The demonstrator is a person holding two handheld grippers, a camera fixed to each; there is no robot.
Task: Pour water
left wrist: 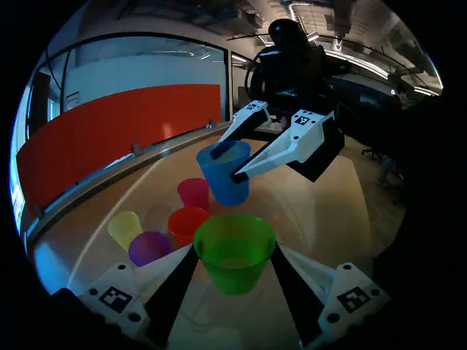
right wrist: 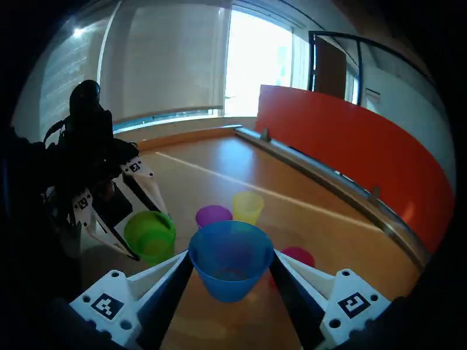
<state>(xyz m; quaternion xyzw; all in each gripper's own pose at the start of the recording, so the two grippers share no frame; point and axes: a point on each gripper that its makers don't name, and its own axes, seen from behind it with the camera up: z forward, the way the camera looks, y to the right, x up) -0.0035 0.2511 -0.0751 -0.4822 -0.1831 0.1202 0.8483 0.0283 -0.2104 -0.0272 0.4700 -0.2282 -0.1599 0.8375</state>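
Mouths up — left claw (left wrist: 234, 248) grips green cup (left wrist: 234, 259), right claw (right wrist: 231, 254) blue cup (right wrist: 230, 265).

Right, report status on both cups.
Left hand-held gripper shut on green cup. Right hand-held gripper shut on blue cup. Cups apart. Four loose cups on table.

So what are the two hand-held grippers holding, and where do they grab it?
The left hand-held gripper holds the green cup by its sides, just under the rim. The right hand-held gripper holds the blue cup the same way.
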